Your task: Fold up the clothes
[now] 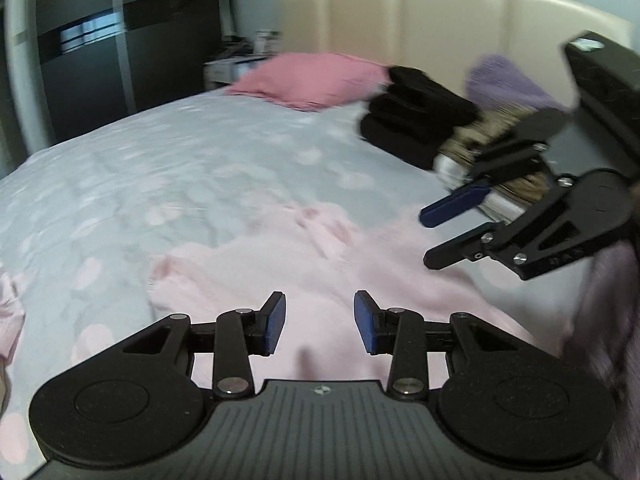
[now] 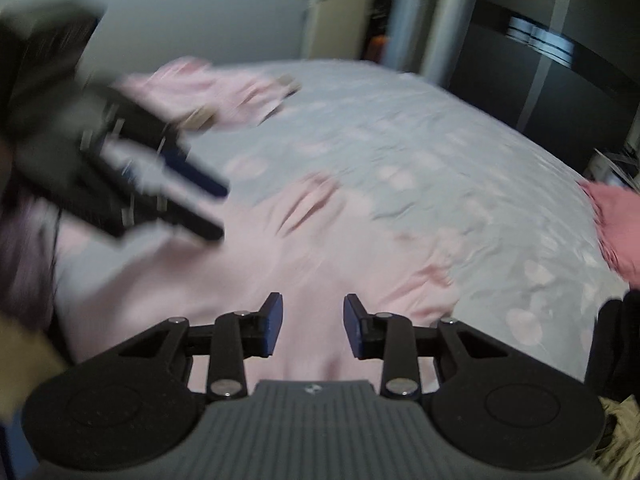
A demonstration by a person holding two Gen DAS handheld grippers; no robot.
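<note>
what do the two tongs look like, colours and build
Both match: the left tongs and right tongs have black linkage arms with silver rivets, blue pads on the fingertips, round black discs either side and a ribbed grey body. No cables show.

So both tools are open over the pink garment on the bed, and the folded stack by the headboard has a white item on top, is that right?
Not quite. The top of the folded stack is black, not white, as the left wrist view shows. The rest holds: the left tool and right tool are both open over the pink garment on the bed.
</note>
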